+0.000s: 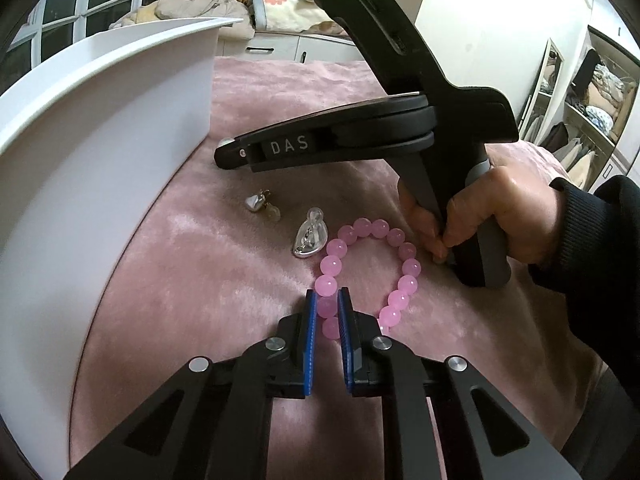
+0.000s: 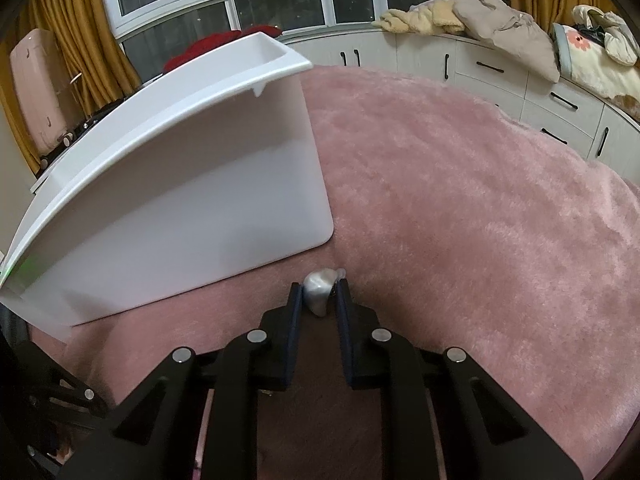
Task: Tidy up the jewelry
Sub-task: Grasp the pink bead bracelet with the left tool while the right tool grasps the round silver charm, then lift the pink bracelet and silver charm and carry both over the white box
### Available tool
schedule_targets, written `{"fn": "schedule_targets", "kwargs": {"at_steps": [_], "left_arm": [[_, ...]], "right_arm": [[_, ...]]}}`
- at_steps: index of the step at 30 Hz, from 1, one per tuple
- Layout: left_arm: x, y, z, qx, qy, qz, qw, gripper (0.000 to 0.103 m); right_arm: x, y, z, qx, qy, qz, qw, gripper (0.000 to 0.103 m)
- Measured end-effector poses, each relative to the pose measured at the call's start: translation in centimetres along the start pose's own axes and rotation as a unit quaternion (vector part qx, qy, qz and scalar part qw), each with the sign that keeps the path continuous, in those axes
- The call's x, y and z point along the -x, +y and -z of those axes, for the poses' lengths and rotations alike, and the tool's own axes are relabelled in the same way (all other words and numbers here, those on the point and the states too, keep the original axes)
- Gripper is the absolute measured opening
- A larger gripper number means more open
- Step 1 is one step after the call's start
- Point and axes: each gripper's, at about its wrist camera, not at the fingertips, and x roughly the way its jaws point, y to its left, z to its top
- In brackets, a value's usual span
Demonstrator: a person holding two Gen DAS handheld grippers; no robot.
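Pink plush bedspread (image 2: 480, 200) could swallow a drop: my left gripper (image 1: 327, 312) clamps the pink bead bracelet (image 1: 368, 264), my right gripper (image 2: 318, 300) clamps a slippery pearl earring (image 2: 318, 290), white bin (image 2: 180, 200) at ten o'clock

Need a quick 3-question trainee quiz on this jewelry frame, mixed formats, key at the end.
1. True or false: the left gripper has its pads on either side of a bead of the pink bead bracelet.
2. Multiple choice: what sits between the fingers of the right gripper? A) a pink bead B) a silvery pearl-like piece C) nothing
3. Fill in: in the left wrist view, two more silvery pieces, the small earring and the larger pendant, lie on the pink ____, between the bracelet and the white bin.

Key: 1 true; 2 B; 3 blanket
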Motion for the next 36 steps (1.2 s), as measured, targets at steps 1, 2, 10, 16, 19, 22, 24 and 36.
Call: {"fn": "schedule_targets", "kwargs": {"at_steps": [1,2,10,16,19,22,24,36], "left_arm": [[0.0,0.0,-0.1,-0.001,0.000,-0.002,1.0000,0.015],[0.1,0.0,-0.1,-0.003,0.000,-0.002,1.0000,0.015],[1.5,-0.3,0.4,-0.006,-0.002,-0.004,1.0000,0.015],[3.2,-1.0,-0.3,-0.016,-0.016,-0.008,0.9997,0.015],[4.3,-1.4,-0.6,-0.024,-0.024,-0.010,0.9994,0.015],[5.5,-1.7,-0.9,-0.029,-0.034,-0.013,0.9989,0.015],[6.5,-2.0,-0.6,-0.030,-0.038,-0.015,0.9987,0.015],[11.9,-3.3,-1.7,-0.042,-0.074,-0.029,0.9959,0.015]], "right_arm": [[0.1,0.0,0.0,-0.001,-0.001,-0.001,1.000,0.018],[0.2,0.0,0.1,-0.003,-0.003,-0.002,1.000,0.018],[2.4,0.1,0.4,-0.004,-0.011,0.000,1.000,0.018],[4.4,0.4,1.0,-0.007,-0.019,0.009,1.000,0.018],[6.1,0.5,1.1,-0.013,-0.029,0.015,0.999,0.018],[7.8,0.9,1.2,-0.018,-0.040,0.019,0.999,0.018],[8.9,0.9,1.2,-0.021,-0.048,0.021,0.998,0.018],[14.5,3.1,1.2,-0.017,-0.075,0.032,0.997,0.018]]}}
